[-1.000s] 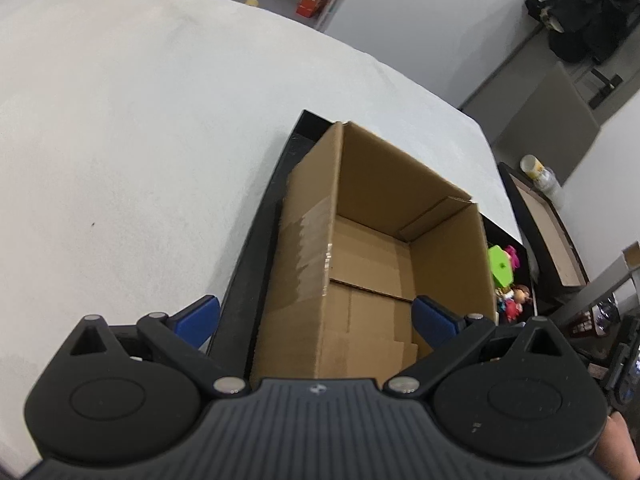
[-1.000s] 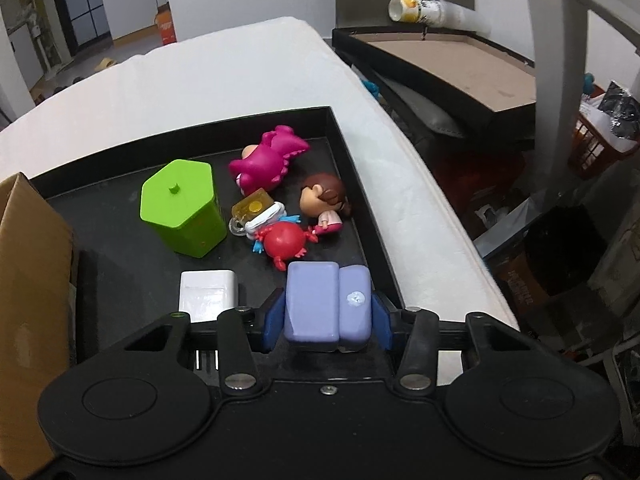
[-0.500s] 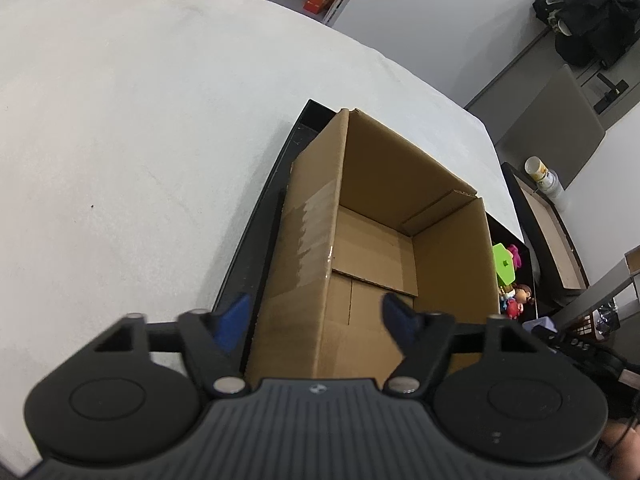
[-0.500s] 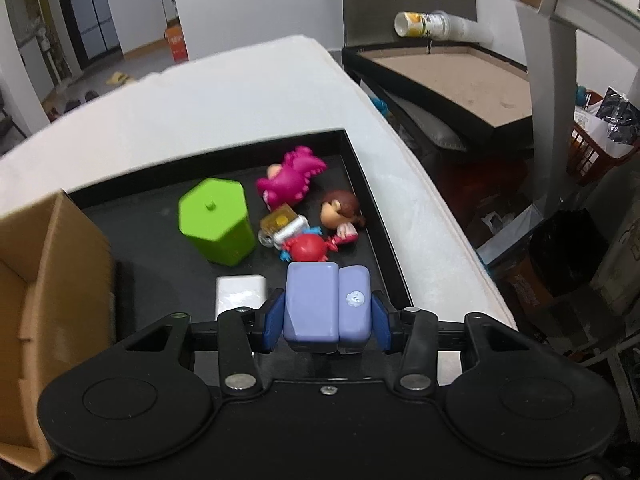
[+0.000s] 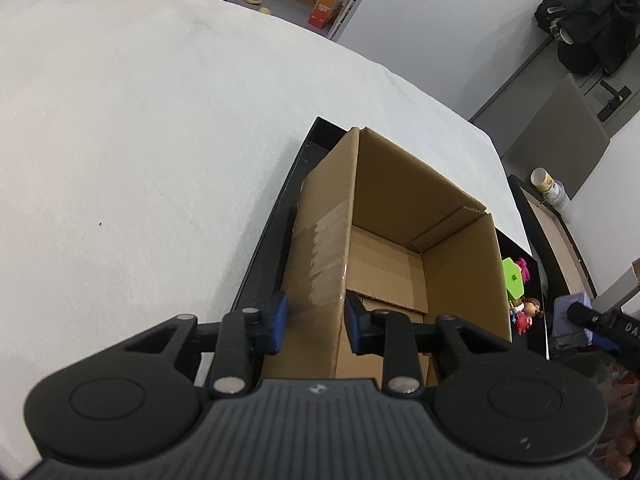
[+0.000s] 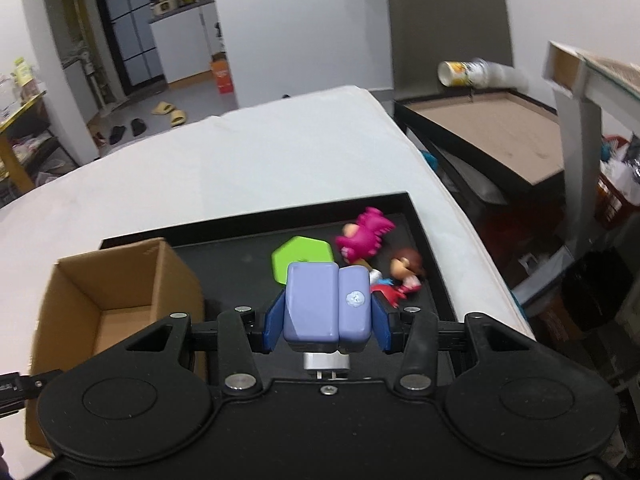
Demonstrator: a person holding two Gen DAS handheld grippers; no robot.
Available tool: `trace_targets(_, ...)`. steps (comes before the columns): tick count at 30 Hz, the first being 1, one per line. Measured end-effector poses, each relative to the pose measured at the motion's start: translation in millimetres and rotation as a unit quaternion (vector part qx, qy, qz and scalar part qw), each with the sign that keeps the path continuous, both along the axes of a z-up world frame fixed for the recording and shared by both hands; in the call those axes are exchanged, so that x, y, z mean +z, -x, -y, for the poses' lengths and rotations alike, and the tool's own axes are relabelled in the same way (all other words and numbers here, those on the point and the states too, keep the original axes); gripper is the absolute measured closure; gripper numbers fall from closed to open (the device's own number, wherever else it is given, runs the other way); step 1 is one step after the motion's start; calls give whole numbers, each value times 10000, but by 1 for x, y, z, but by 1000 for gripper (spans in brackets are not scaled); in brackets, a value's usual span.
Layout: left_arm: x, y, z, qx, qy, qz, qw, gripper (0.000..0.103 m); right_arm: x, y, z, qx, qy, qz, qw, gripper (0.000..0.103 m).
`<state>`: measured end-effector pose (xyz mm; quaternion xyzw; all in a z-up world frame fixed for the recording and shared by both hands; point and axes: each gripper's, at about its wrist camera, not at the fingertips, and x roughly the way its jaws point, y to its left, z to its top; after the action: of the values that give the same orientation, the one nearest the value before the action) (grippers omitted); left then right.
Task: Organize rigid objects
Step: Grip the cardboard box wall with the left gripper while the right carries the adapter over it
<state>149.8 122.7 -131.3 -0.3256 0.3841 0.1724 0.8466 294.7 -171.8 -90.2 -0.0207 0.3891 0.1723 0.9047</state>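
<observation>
The cardboard box (image 5: 400,240) stands open at the left end of the black tray (image 6: 240,232) on the white table (image 5: 140,140). Your left gripper (image 5: 314,324) has just been closing and its pads clamp the box's near wall. Your right gripper (image 6: 326,320) grips the lavender block (image 6: 326,304) above the tray, near the green hexagon (image 6: 302,258) and toy figures (image 6: 366,236).

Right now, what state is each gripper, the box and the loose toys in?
Left gripper: jaws just closing, straddling the cardboard box near wall.
Cardboard box: upright, open-topped, empty as far as visible.
Right gripper: shut on the lavender block.
Green hexagonal box: upright in the black tray.
Pink figure: lying down.
</observation>
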Motion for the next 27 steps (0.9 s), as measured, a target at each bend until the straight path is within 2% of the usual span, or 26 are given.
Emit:
trace_targets(13, -3, -1, 8, -645, -530, 158, 9964, 73, 22, 16, -44, 666, -242, 134, 9974, 59)
trace_targets(27, -14, 9, 21, -1091, -1184, 602, 9851, 73, 22, 23, -102, 1420, -162, -19, 9897, 59)
